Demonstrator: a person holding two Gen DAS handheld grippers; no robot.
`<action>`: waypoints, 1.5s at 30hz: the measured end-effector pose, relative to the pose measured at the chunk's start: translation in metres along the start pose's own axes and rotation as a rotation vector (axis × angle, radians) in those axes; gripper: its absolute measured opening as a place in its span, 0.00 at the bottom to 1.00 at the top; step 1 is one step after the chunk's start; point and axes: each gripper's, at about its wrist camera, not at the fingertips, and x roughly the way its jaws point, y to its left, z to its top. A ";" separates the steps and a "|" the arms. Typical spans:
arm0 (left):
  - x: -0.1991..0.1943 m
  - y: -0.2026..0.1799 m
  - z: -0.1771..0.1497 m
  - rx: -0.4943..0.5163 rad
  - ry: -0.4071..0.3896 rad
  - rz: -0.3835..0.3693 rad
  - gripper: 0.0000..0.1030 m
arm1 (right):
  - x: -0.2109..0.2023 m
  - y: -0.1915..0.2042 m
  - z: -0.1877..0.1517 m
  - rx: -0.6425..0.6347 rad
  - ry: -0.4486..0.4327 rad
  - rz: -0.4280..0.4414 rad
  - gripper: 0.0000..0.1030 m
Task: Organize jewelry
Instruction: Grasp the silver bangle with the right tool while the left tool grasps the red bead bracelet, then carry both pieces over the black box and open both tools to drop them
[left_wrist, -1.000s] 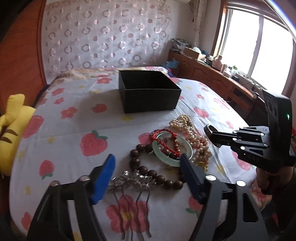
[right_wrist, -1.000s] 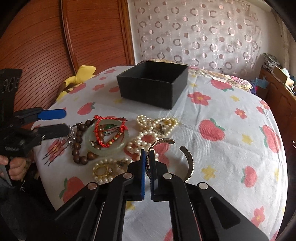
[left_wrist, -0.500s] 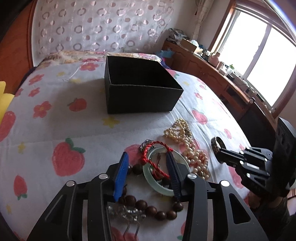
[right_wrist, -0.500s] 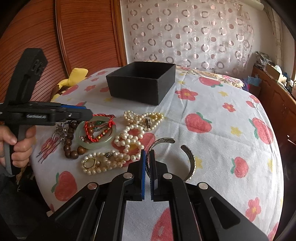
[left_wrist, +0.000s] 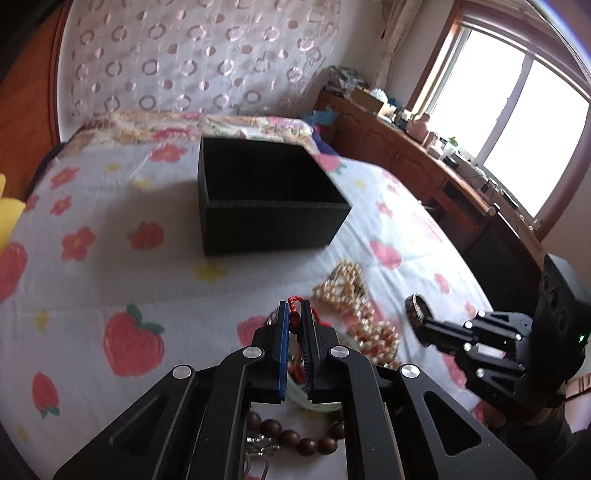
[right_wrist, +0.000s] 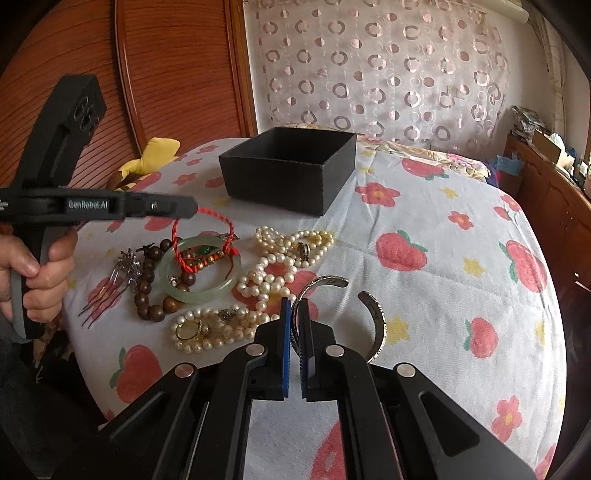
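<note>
My left hand-held gripper (left_wrist: 294, 317): jaws just closed, now pinched on red cord (right_wrist: 207, 236), lifting it off jade bangle (right_wrist: 199, 273) below. My right hand-held gripper (right_wrist: 294, 317): clamped shut on silver cuff (right_wrist: 325, 282), held above bed (right_wrist: 443, 229). Box (right_wrist: 291, 184) ahead of both, inside dark, looks empty as far as I can tell. Nothing sorted yet, my guess. Left beside grippers: pearls (right_wrist: 284, 258), wooden beads (right_wrist: 147, 291), hairpins (right_wrist: 122, 273), ring (right_wrist: 189, 329).

A bed (right_wrist: 436, 221) in a strawberry sheet is carrying a black box (right_wrist: 291, 173), pearls (right_wrist: 273, 273), a jade bangle (right_wrist: 201, 291), wooden beads (right_wrist: 147, 288) and hairpins (right_wrist: 118, 277).
</note>
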 end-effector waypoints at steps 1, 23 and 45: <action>-0.002 -0.002 0.003 0.007 -0.009 0.004 0.05 | 0.000 0.000 0.001 -0.002 -0.003 0.000 0.05; 0.002 -0.003 0.104 0.058 -0.128 0.100 0.05 | -0.010 0.007 0.075 -0.074 -0.137 0.013 0.05; 0.009 0.046 0.091 -0.005 -0.126 0.202 0.50 | 0.056 -0.001 0.138 -0.098 -0.115 0.028 0.05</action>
